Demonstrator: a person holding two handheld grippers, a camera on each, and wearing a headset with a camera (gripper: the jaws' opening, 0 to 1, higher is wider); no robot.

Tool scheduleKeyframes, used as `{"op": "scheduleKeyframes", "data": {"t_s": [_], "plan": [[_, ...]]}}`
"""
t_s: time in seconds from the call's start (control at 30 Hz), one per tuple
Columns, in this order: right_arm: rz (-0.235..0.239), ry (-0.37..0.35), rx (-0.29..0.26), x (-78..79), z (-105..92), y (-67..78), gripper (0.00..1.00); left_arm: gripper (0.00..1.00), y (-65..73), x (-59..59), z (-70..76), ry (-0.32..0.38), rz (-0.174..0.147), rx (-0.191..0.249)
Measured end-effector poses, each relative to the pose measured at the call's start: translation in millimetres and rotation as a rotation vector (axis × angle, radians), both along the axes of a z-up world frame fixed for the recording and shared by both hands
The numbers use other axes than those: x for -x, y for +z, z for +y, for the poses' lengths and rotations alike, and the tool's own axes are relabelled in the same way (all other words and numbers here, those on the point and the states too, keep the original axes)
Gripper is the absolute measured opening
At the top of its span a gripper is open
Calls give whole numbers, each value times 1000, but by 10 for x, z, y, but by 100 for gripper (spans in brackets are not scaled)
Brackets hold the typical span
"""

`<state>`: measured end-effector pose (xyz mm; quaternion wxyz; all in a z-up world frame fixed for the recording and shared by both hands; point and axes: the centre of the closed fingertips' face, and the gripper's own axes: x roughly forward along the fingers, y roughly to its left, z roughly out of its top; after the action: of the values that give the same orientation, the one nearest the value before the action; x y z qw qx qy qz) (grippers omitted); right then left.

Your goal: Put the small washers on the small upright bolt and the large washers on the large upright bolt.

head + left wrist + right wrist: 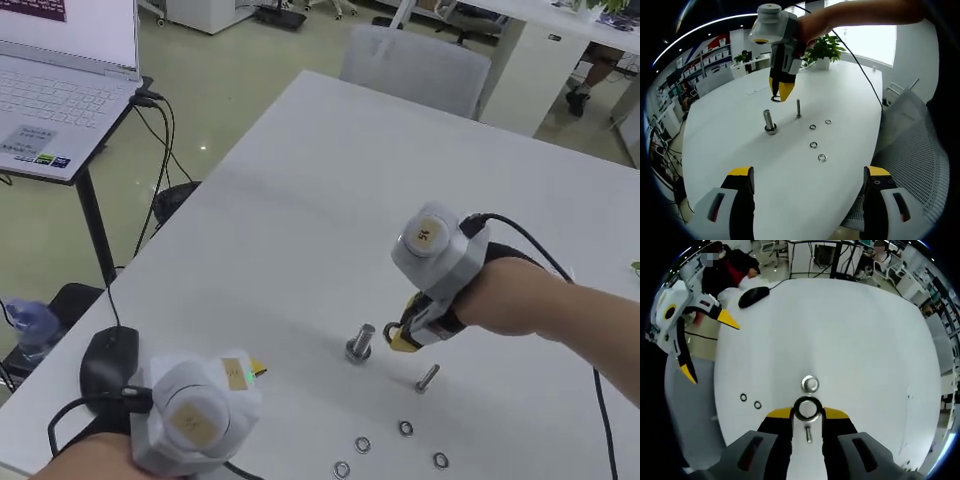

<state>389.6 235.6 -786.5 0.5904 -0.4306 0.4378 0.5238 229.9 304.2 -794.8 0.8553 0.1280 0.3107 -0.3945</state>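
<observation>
The large bolt (360, 344) stands upright on the table (330, 180). The small bolt (427, 378) stands just right of it, slightly nearer the person. Four loose washers (406, 428) lie nearer still (none touching another). The right gripper (397, 335), with a washer (808, 408) between its jaws, hangs just right of the large bolt; a mouse (108, 360) lies well to its left.

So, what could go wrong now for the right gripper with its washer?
The right gripper pinches the silver ring-shaped washer only at its rim; it might slip out.
In the right gripper view the washer sits short of the large upright steel bolt, so releasing now would probably miss.
The thin small upright bolt stands close to the jaws and might be knocked over.
</observation>
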Motion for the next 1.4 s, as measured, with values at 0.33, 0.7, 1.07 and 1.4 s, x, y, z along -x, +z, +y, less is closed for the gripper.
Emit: {"op": "scheduleKeyframes", "data": {"t_s": [0.33,0.7,1.07,1.4], "plan": [[11,18,-3,-25,154,-71,21,90,-33,-5,27,6,4,-2],[22,35,16,-60,261,-149,22,91,-46,-16,35,14,10,7],[43,48,53,-49,300,-269,22,89,-112,-3,72,7,27,-2],[47,56,79,-59,293,-371,22,87,-113,-22,90,13,30,3]]}}
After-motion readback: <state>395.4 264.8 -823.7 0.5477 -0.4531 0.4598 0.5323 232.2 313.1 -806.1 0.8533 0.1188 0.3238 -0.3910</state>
